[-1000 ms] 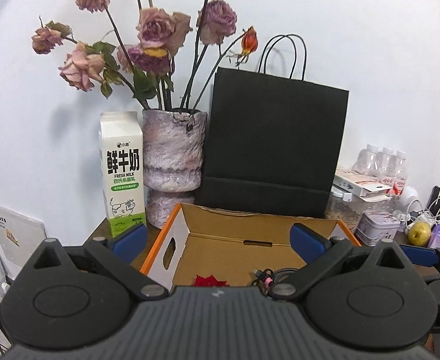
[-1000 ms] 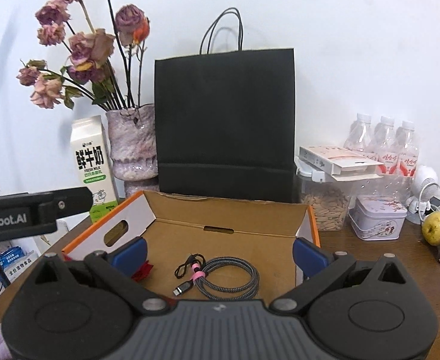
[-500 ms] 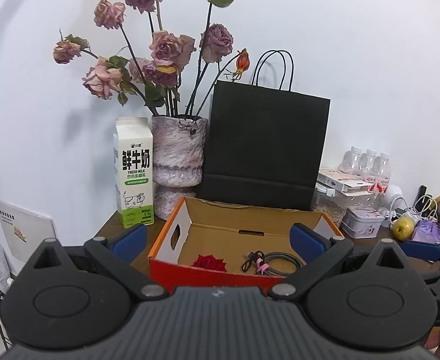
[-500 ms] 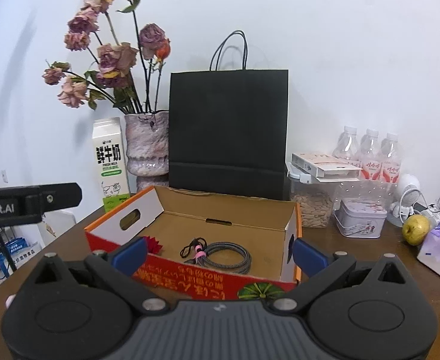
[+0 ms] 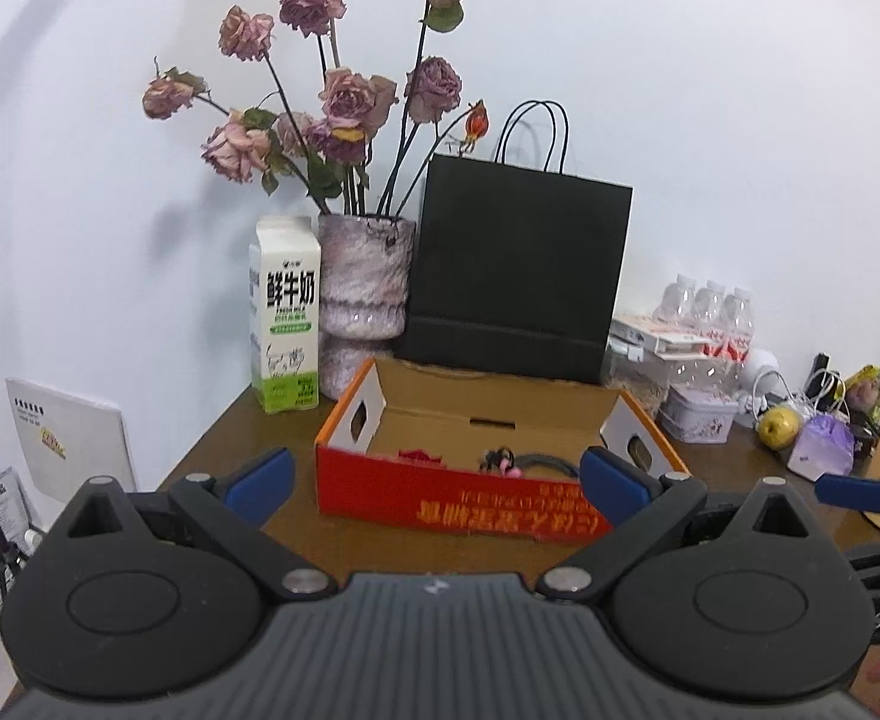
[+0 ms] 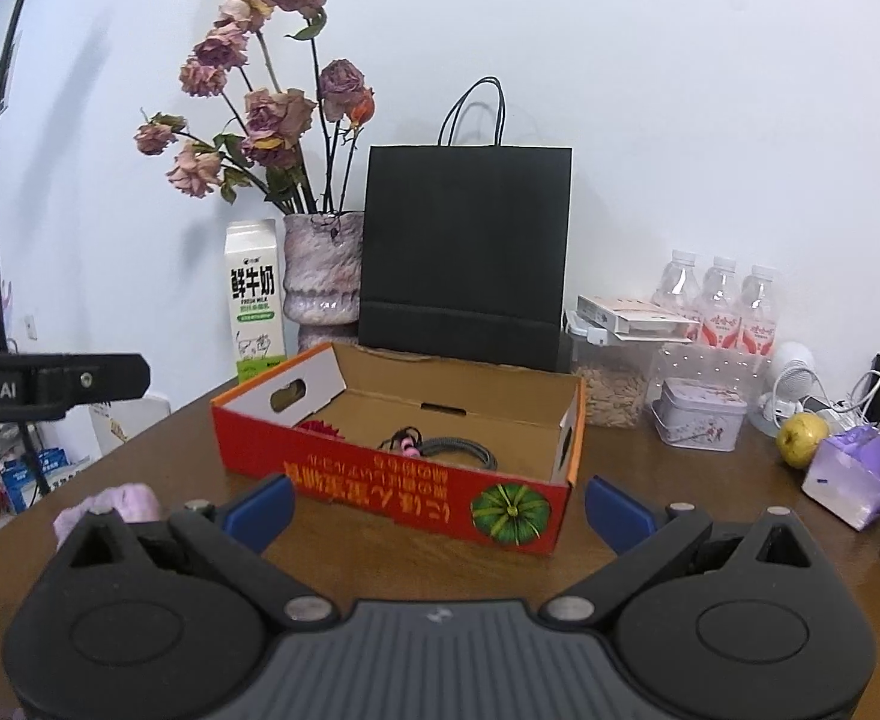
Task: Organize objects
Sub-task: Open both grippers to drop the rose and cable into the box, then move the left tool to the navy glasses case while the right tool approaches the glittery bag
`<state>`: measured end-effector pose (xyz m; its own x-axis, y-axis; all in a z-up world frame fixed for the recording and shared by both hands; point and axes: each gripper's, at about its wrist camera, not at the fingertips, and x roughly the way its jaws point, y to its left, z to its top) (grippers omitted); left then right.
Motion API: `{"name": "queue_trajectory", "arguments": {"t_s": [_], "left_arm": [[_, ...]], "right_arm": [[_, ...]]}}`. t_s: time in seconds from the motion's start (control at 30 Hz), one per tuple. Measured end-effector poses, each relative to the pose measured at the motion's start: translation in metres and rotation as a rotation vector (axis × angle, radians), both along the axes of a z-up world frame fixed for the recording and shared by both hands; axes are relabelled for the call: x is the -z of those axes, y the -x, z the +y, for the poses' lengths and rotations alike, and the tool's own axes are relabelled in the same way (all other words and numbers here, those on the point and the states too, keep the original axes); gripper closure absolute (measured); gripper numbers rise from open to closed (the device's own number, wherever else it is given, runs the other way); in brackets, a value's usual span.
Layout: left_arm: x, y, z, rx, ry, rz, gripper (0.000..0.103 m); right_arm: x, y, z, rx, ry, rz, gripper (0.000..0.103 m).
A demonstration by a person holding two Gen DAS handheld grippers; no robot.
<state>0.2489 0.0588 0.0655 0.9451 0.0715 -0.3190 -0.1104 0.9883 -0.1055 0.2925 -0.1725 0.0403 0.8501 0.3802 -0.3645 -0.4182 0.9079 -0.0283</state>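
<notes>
An open red and orange cardboard box stands on the brown table. Inside lie a coiled dark cable with a pink tie and a red flower-like item. My left gripper is open and empty, held in front of the box. My right gripper is open and empty, also in front of the box. The left gripper's body shows at the left of the right wrist view. The right gripper's blue fingertip shows at the right of the left wrist view.
Behind the box stand a milk carton, a vase of dried roses and a black paper bag. To the right are water bottles, a tin, a yellow fruit and a purple pack. A pink cloth lies at the front left.
Both grippers have pulled back and up from the box. The box's red front wall now shows in both views. Both stay open.
</notes>
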Motion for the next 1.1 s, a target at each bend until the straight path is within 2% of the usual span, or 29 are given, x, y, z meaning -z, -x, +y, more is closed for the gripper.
{"name": "queue_trajectory", "arguments": {"t_s": [0.47, 0.83, 1.1], "left_arm": [[0.028, 0.049, -0.017, -0.01, -0.014, 0.074, 0.0], [0.047, 0.076, -0.033, -0.009, -0.031, 0.136, 0.0], [0.071, 0.089, -0.042, 0.011, -0.037, 0.212, 0.0]], "right_arm": [[0.03, 0.057, -0.039, 0.002, 0.041, 0.032, 0.0], [0.051, 0.085, -0.075, 0.025, 0.038, 0.076, 0.0], [0.071, 0.097, -0.093, 0.037, 0.049, 0.119, 0.0]]}}
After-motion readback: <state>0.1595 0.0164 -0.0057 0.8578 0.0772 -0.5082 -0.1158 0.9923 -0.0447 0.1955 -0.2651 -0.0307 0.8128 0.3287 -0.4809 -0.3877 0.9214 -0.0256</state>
